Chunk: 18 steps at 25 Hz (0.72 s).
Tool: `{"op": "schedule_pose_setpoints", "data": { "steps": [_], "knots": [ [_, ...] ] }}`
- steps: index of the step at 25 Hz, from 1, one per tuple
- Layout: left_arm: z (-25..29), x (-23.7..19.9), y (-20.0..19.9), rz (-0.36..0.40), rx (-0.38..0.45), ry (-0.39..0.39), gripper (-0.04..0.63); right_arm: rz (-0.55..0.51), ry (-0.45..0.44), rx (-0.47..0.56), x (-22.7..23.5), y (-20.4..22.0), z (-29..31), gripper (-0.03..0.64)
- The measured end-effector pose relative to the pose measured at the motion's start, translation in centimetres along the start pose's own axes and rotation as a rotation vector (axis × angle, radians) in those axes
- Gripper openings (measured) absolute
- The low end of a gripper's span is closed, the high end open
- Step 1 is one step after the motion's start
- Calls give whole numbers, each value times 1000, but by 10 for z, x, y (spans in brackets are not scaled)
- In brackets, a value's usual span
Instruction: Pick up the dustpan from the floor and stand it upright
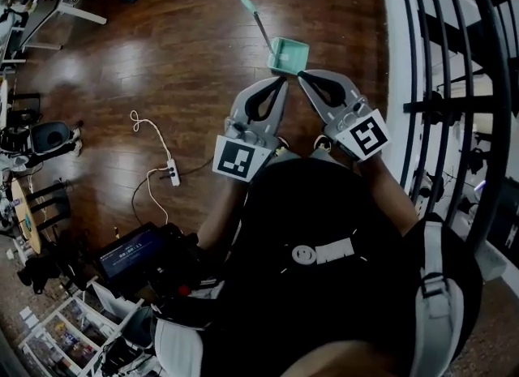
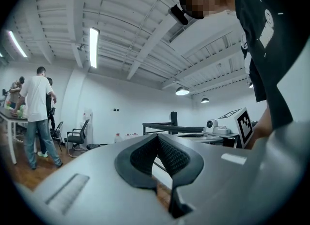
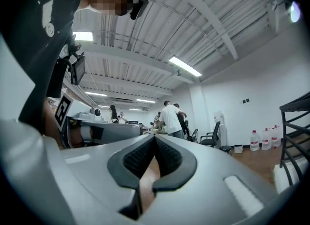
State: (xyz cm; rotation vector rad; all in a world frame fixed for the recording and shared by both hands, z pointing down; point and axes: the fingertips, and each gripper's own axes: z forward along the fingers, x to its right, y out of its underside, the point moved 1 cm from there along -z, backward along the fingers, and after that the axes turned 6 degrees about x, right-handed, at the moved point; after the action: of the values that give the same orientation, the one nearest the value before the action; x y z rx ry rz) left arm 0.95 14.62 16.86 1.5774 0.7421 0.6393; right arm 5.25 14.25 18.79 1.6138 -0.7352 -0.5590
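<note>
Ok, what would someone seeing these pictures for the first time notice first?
A teal dustpan with a long handle sits on the dark wooden floor, just beyond the person's two grey tools. The left tongs and the right tongs are both shut and empty, tips close together and aimed at it. Further left, a white power strip trails its cord across the floor.
</note>
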Motion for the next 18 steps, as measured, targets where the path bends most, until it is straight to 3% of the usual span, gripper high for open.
{"op": "schedule_pose_setpoints", "data": {
  "steps": [18],
  "knots": [
    [8, 6, -6, -7, -6, 5, 18, -15, -13, -1, 6, -10, -8, 0]
  ]
}}
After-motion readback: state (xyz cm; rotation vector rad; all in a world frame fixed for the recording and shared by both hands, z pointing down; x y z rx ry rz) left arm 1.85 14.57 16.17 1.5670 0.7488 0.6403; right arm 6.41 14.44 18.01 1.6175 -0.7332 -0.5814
